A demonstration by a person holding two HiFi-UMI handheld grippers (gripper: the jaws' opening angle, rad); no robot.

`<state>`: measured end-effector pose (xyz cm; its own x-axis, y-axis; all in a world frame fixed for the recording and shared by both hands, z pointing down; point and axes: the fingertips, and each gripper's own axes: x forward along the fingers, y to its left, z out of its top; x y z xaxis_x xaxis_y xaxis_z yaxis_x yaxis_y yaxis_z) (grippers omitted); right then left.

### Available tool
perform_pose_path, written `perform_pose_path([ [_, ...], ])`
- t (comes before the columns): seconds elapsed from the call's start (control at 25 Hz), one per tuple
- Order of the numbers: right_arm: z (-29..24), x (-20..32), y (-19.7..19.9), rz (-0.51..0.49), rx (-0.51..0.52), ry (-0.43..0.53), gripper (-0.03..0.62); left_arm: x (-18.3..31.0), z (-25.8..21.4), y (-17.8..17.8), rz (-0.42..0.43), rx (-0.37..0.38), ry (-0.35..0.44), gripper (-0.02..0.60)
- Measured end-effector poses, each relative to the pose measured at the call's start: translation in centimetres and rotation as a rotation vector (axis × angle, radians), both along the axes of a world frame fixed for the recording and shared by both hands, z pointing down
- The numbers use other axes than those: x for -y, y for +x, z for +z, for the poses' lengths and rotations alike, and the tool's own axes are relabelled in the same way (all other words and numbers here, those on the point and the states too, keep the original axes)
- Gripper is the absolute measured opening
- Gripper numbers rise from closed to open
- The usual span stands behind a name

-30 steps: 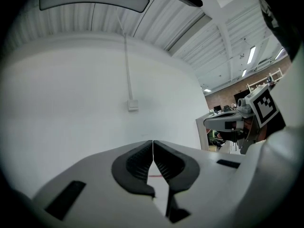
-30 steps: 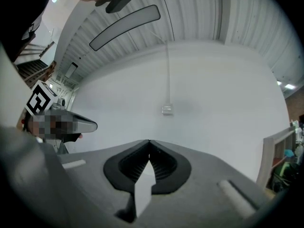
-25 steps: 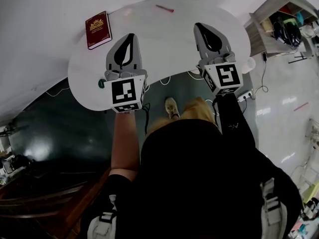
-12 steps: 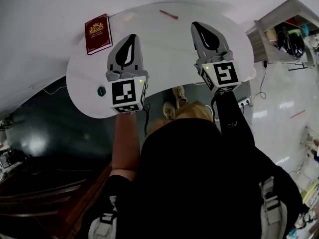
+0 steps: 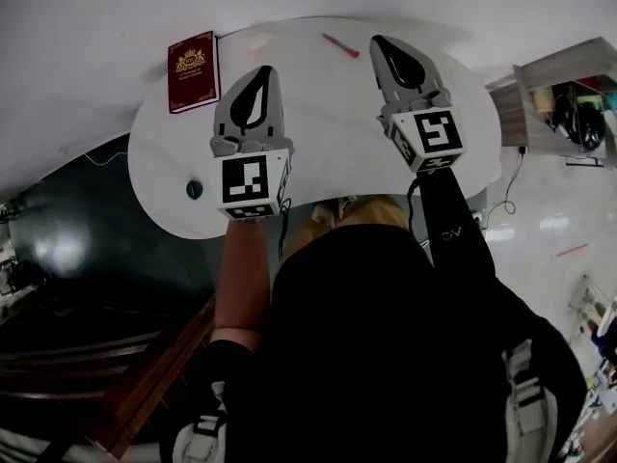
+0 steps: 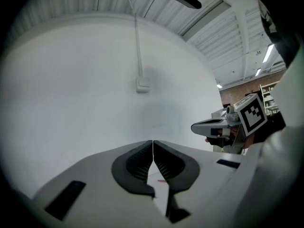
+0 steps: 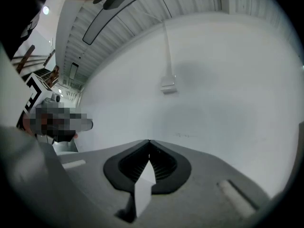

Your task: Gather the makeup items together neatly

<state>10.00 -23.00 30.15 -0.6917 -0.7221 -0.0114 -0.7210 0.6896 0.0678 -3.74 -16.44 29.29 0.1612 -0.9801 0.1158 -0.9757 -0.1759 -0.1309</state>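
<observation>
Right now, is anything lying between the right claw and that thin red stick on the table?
Nothing visible does. Only bare white table shows between the shut right claw and the red stick, just left of its tip in the head view.

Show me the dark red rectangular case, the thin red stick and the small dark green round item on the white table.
dark red rectangular case (image 5: 194, 71), head view, middle of its cover
thin red stick (image 5: 340, 45), head view, middle of its length
small dark green round item (image 5: 195, 189), head view, its top
</observation>
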Motion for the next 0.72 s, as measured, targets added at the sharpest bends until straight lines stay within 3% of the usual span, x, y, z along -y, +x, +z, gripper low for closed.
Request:
perform_pose_path([
  [0.12, 2.5, 2.7, -1.2, -0.027, -0.074, -0.022, 0.005, 1.5, 0.9, -0.5, -0.029, -0.002, -0.024, 0.011],
  [0.28, 11.1, 7.0, -3.7, -0.121, -0.268, -0.180, 0.043, 3.1, 1.7, -1.4, -0.073, -0.001, -0.048, 0.011],
  [0.44, 18.9, 10.4, -5.5, -0.202, -0.396, -0.321, 0.071, 3.9, 2.2, -2.1, -0.110, -0.004, -0.056, 0.011],
  [0.72, 28.6, 14.2, -6.8, -0.256, -0.602, -0.445, 0.081, 3.9, 5.0, -4.7, -0.191, 0.005, -0.137, 0.011],
])
